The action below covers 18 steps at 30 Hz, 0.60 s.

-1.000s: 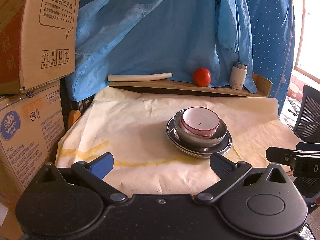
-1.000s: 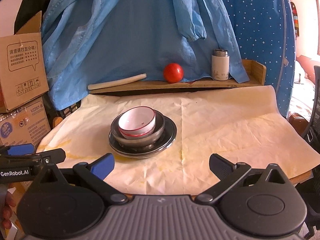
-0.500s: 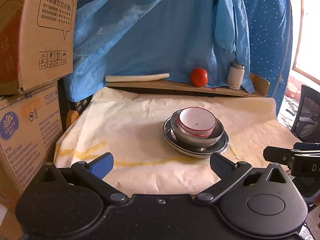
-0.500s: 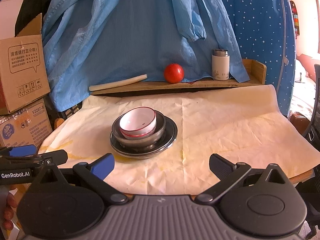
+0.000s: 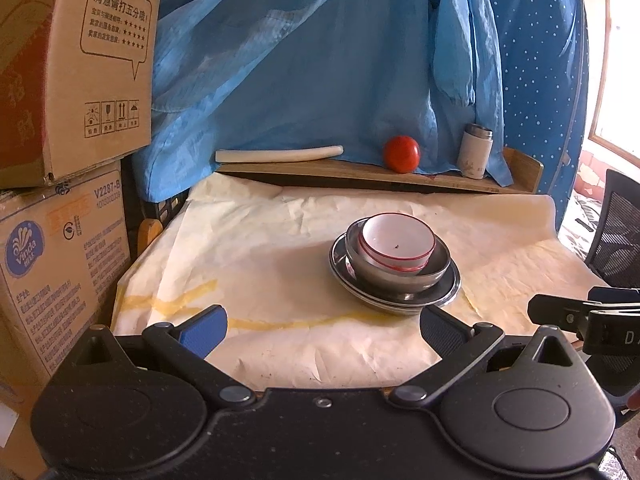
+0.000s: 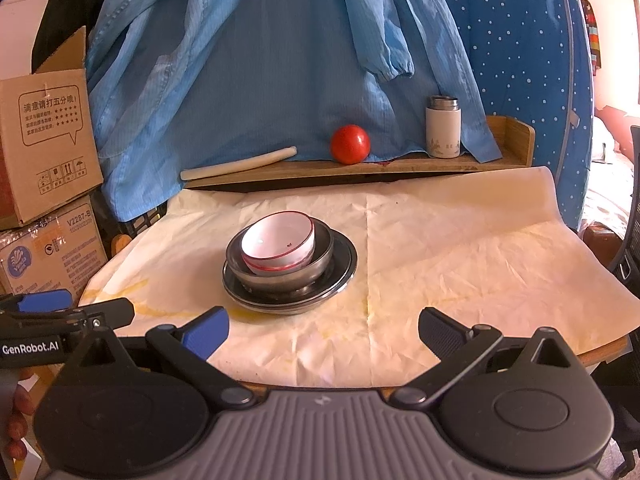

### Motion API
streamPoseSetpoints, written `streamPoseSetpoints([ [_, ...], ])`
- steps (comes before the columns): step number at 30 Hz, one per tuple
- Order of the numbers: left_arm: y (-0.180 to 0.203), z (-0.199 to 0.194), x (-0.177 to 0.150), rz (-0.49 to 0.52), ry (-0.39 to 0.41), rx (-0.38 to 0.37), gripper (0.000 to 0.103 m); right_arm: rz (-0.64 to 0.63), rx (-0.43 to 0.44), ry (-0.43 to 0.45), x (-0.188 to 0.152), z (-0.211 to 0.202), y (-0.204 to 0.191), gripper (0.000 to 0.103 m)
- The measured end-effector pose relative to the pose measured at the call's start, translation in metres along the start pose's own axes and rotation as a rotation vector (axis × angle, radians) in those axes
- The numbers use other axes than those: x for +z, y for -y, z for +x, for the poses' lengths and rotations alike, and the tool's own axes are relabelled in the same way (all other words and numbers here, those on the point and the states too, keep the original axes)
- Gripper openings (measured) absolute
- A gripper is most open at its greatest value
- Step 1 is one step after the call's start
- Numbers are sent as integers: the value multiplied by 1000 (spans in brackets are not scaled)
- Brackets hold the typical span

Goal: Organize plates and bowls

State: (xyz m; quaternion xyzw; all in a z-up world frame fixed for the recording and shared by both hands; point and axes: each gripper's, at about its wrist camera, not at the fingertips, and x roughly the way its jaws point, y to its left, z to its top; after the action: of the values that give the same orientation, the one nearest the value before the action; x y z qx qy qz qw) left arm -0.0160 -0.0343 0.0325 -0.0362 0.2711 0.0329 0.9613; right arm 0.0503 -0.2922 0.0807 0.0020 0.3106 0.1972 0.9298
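Observation:
A white bowl with a red rim (image 5: 396, 246) (image 6: 278, 242) sits inside a steel bowl (image 5: 400, 270) (image 6: 280, 272), which rests on stacked steel plates (image 5: 440, 296) (image 6: 340, 276) in the middle of the paper-covered table (image 5: 260, 240) (image 6: 460, 248). My left gripper (image 5: 322, 330) is open and empty, short of the stack at the table's near edge. My right gripper (image 6: 322, 330) is open and empty, also short of the stack. Each gripper shows at the edge of the other's view.
A wooden shelf (image 6: 400, 166) at the back holds a white roll (image 6: 240, 164), a red tomato (image 6: 350, 144) and a white flask (image 6: 442, 128). Blue cloth (image 6: 280, 60) hangs behind. Cardboard boxes (image 5: 60, 160) stand left. A black chair (image 5: 616, 240) stands right.
Both grippers have drifted slightly; the stack sits a little higher and further left in the left view. Jaws stay open.

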Motion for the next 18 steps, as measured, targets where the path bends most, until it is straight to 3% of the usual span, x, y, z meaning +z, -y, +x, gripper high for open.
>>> streamPoseSetpoints([
  [18,1,3,0,-11,-11,2,102,13,-7,-4,-3,-1,2,103],
])
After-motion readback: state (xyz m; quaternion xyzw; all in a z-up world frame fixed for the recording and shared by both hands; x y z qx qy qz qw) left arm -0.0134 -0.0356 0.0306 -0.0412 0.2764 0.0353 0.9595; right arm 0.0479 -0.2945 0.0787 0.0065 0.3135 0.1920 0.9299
